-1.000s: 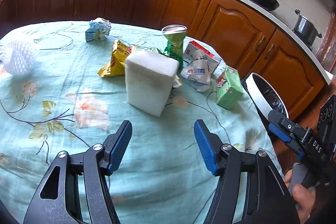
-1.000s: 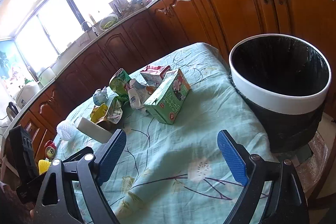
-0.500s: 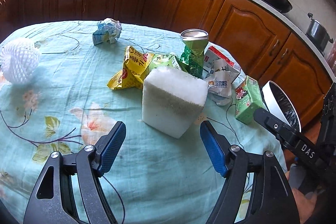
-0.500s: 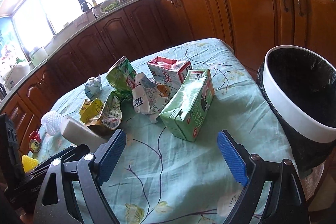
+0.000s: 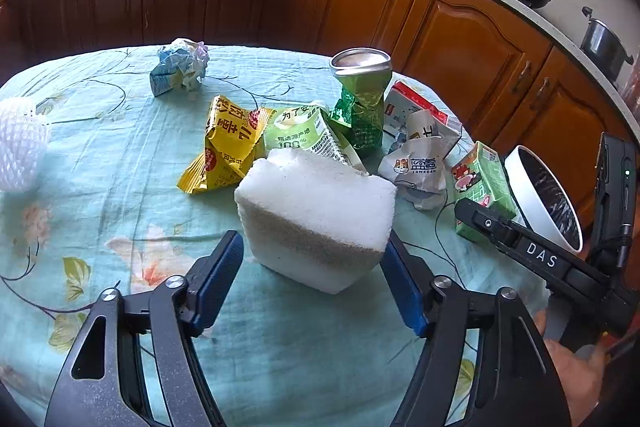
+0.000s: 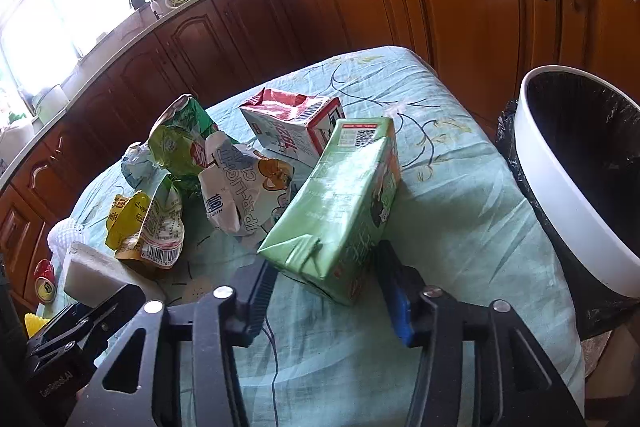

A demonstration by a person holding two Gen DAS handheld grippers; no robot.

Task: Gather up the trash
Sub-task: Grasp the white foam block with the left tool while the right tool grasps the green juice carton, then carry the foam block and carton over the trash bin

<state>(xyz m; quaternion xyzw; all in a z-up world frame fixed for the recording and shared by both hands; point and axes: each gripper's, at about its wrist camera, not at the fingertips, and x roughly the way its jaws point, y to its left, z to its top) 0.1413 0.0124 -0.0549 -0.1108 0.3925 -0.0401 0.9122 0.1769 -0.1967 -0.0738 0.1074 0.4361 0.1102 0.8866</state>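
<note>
The left gripper [image 5: 312, 267] is seen spread wide, its blue pads [image 5: 218, 281] flanking the near end of the foam block [image 5: 320, 215]. The block sits between the fingers, at 12 o'clock from the gripper, the right pad just at its edge; nothing is clamped. The block rests on the floral tablecloth [image 5: 120, 155].

Beyond the block, at 11 o'clock, a yellow wrapper [image 5: 226, 147] is lying crumpled, with a green pouch [image 5: 308, 139] just beside it. A crushed green can [image 5: 362, 99] stands upright at 12 o'clock. A crumpled blue paper [image 5: 180, 71] is set well apart at 10 o'clock, and a white foam net [image 5: 20, 143] is found at the far left edge, around 9 o'clock. A white bag [image 5: 420, 167] is seen at 1 o'clock, a red carton [image 5: 412, 103] behind it.

Over on the right wrist view, the right gripper [image 6: 326, 287] is held parted around the near end of the green carton [image 6: 340, 203], which lies on its side on the cloth at 12 o'clock. The pads are beside the carton's corners; a firm grasp cannot be confirmed, and the fingers look released. The bin [image 6: 576, 187], white-rimmed with a black liner, stands off the table's edge at 2 o'clock. The red carton is behind the green one at 12 o'clock, the white bag at 11 o'clock.
</note>
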